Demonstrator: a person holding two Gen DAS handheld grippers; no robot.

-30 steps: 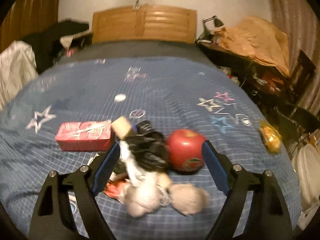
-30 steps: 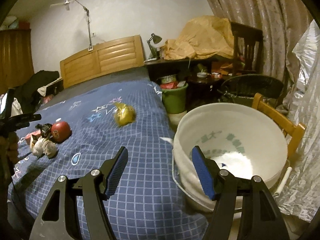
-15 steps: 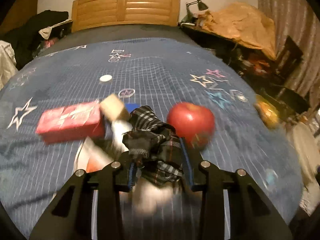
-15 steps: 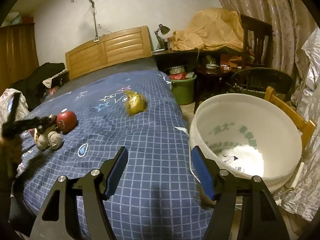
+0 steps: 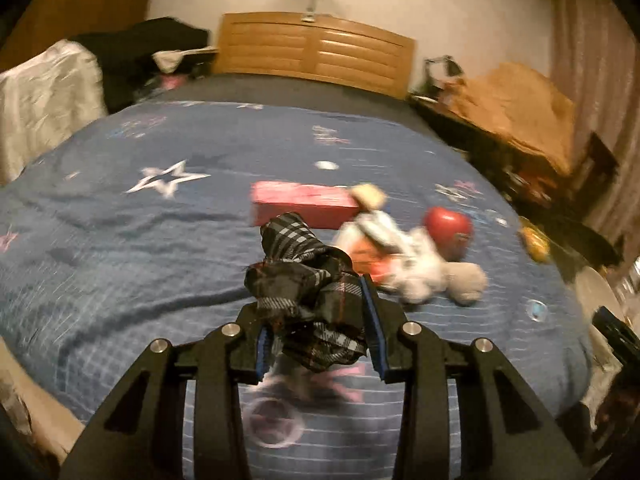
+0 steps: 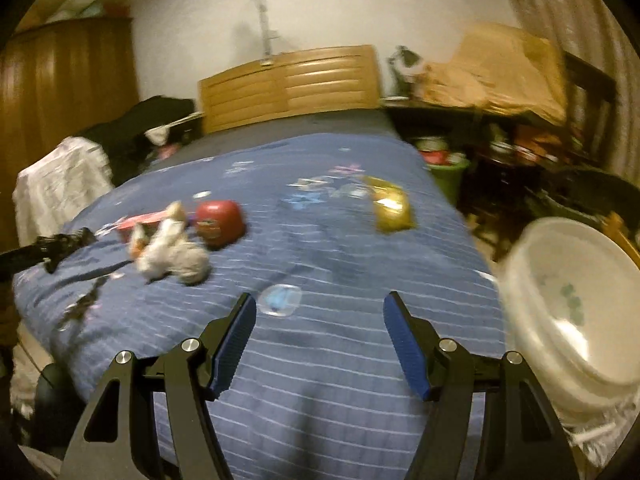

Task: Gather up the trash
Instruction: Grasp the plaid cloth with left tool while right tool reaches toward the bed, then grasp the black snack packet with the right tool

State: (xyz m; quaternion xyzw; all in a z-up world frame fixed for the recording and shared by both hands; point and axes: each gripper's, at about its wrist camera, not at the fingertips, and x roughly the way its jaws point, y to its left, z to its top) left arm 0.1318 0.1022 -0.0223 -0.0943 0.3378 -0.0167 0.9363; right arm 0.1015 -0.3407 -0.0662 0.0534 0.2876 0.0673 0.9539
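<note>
Left claw [image 5: 316,320]: fingers drawn in close on a crumpled dark plaid cloth [image 5: 308,276], which is pinched between the blue pads and bulges out above and below them. The cloth is held above the blue star-print bedspread [image 5: 120,240], clear of the pile beyond it.

Pile on the bed, just far and right of the held cloth: pink-red flat box [image 5: 300,202] lying lengthwise; a tan sponge-like block [image 5: 370,196] at its right end; a white and grey crumpled wad [image 5: 424,272] with an orange-red wrapper [image 5: 366,258] partly under it; a red apple [image 5: 448,228] touching the wad on its far right side. View is motion-blurred, so finer detail of the wad is not readable.

Right claw [image 6: 320,340]: fingers spread wide, nothing between them, over the near part of the bedspread. A pale droplet print [image 6: 280,299] on the fabric shows between the fingertips.

From the right wrist view: a yellow crinkled packet [image 6: 392,208] lies alone on the bed's right side, well apart from the apple. White plastic bucket [image 6: 568,312] stands off the bed's right edge, mouth open. The left claw and its cloth appear at the far left edge, blurred.

Background: wooden headboard [image 5: 316,50] at the far end.
</note>
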